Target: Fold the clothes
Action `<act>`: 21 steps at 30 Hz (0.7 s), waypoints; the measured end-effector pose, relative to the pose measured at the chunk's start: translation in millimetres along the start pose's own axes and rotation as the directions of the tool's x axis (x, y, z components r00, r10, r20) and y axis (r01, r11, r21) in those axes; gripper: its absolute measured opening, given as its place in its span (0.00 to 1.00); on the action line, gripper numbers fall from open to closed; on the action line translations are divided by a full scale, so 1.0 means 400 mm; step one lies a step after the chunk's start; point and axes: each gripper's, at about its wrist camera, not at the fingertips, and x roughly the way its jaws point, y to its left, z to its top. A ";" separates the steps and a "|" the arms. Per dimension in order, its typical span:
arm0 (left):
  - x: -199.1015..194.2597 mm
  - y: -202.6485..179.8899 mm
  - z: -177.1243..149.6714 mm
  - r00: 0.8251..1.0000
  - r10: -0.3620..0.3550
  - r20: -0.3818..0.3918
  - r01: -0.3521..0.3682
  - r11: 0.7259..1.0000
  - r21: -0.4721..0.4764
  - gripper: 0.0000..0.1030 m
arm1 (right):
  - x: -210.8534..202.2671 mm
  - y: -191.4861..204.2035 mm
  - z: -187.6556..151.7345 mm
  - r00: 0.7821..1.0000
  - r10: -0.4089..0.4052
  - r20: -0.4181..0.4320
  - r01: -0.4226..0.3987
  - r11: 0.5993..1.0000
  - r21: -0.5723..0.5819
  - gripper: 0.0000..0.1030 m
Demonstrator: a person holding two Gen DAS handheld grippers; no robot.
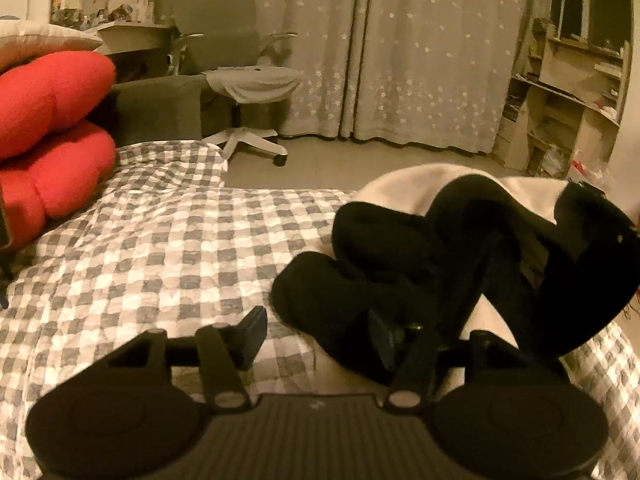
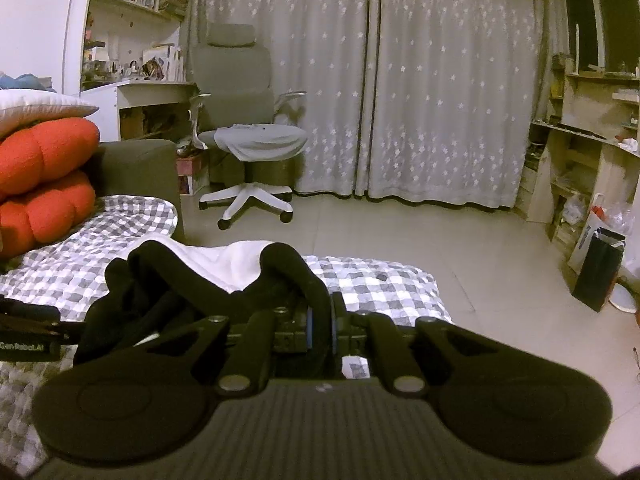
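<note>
Both tongs work at one garment (image 1: 404, 204), a black-and-white piece bunched on the checked bedspread (image 1: 152, 248) near the bed's edge. Left gripper (image 1: 316, 340) stands spread wide, one finger bare over the checks, the other lost under black cloth, so it grips nothing that I can see. Right gripper (image 2: 320, 320) is pinched together on a black band of the garment, which arches up from its tips. The cloth looks soft, thick and light, likely to sag and cling rather than slip; the stiffer black bands or a hem seem the best hold. Crumpled as it is, no long axis or heading can be read; the heap spreads roughly across both views.
</note>
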 end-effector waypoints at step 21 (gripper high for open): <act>0.016 -0.028 -0.016 0.999 -0.036 -0.035 0.038 0.999 0.038 0.16 | -0.002 0.004 -0.004 1.000 0.005 -0.017 -0.005 1.000 -0.006 0.09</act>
